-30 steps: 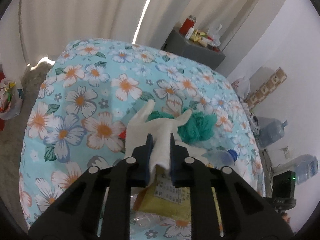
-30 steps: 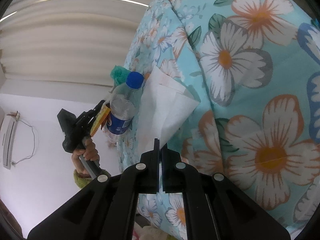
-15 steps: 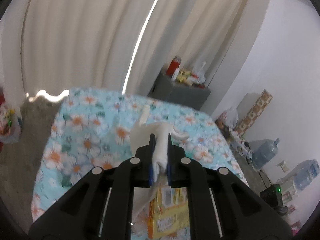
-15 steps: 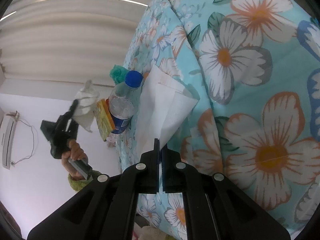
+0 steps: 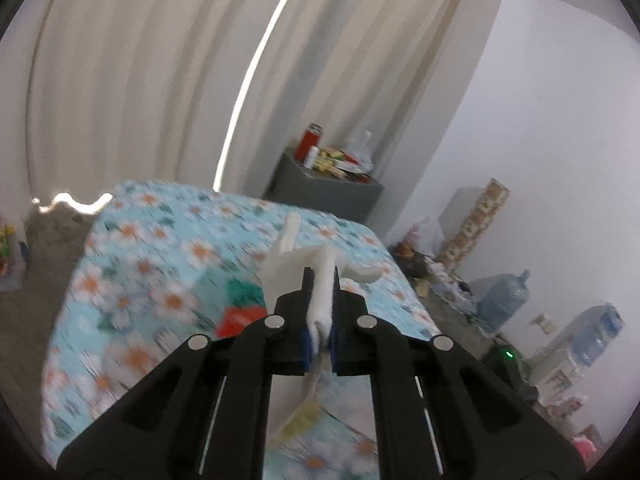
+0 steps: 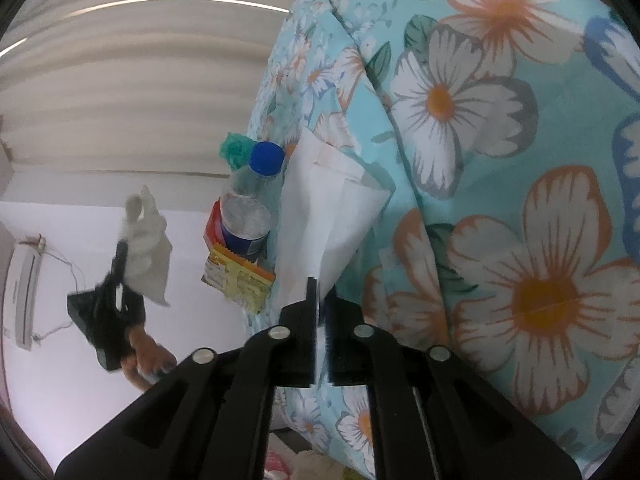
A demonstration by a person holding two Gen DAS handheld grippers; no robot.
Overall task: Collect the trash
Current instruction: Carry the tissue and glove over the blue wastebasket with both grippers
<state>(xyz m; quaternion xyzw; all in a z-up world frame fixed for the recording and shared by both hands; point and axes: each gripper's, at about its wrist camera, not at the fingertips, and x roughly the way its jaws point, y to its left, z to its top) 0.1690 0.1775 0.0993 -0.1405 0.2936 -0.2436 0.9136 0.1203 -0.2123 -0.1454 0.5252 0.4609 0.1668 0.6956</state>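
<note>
My left gripper [image 5: 320,280] is shut on a crumpled white tissue [image 5: 316,268] and holds it in the air above the floral bed [image 5: 160,248]. The right wrist view shows that gripper [image 6: 120,246] and its tissue [image 6: 148,248] off the bed's edge, held by a hand [image 6: 140,352]. My right gripper [image 6: 320,288] has its jaws opening; the corner of a flat white paper sheet [image 6: 320,208] lies loosely between them. Beside the sheet lie a blue-capped plastic bottle [image 6: 248,216], a yellow snack wrapper [image 6: 236,276], a red packet [image 6: 214,224] and a green wad [image 6: 234,150].
A grey nightstand [image 5: 324,192] crowded with small items stands behind the bed by the curtains. Two large water jugs [image 5: 500,300] [image 5: 596,332] and floor clutter are at the right. A bag [image 5: 10,256] sits on the floor at the far left.
The left gripper has lifted the tissue up off the bed and away from the other trash. The right gripper stayed put and its jaws have parted slightly around the paper sheet.
</note>
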